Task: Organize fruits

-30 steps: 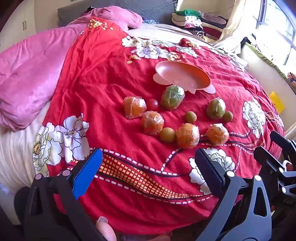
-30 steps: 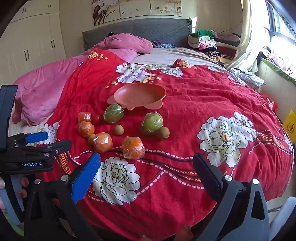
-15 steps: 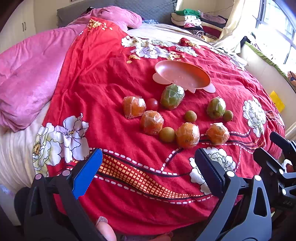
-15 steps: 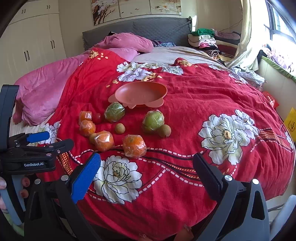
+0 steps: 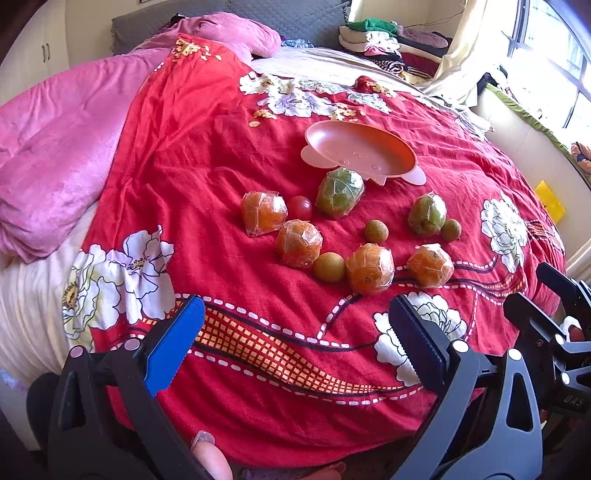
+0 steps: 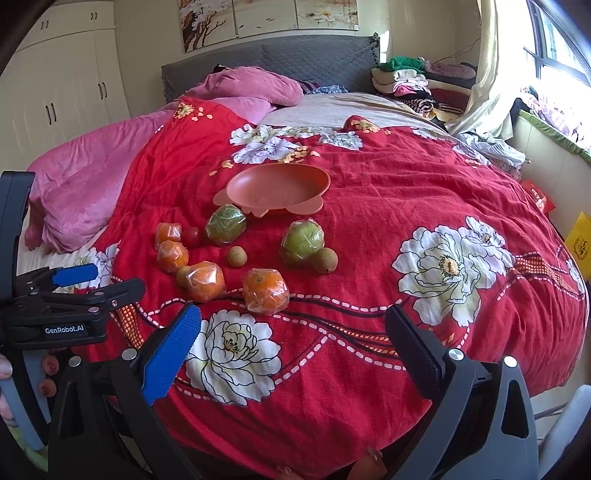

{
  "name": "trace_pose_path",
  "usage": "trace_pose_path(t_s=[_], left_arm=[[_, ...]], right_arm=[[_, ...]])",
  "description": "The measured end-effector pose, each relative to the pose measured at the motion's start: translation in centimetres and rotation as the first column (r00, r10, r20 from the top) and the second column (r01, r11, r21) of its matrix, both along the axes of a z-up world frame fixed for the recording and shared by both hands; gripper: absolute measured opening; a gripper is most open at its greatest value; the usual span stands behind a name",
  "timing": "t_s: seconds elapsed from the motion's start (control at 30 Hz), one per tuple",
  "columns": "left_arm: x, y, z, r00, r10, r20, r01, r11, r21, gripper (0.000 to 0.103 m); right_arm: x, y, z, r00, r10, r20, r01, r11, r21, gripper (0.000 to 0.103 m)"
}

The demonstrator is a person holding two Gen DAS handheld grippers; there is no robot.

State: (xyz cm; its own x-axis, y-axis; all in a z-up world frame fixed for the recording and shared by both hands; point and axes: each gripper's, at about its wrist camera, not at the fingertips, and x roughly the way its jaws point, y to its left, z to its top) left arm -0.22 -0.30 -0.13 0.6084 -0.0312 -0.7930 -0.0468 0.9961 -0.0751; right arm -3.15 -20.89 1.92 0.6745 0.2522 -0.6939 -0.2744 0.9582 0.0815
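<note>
— What sort of place is this?

— A bedroom in a home. A bed [image 6: 369, 229] fills the room, spread with a red floral quilt [image 6: 406, 206] and a pink blanket [image 6: 85, 184], against a grey padded headboard [image 6: 306, 62].

— What else marks it as lived-in?

— White wardrobe doors [image 6: 62, 85] line the left wall, painted panels [image 6: 266, 18] hang above the headboard, folded clothes [image 6: 410, 79] are stacked near a curtained window [image 6: 554, 40], and fruit [image 6: 266, 290] lies scattered beside a pink plate [image 6: 277, 184] on the quilt.
</note>
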Motion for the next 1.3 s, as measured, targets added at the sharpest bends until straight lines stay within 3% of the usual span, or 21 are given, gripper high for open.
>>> trace_pose_path(t_s=[1.3], left_arm=[[-0.13, 0.16, 0.50, 1.000, 0.005, 0.000, -0.005, 1.000, 0.002, 0.094]], right_arm=[[0.07, 0.00, -0.23, 1.000, -0.004, 0.002, 0.004, 1.000, -0.006, 0.099]])
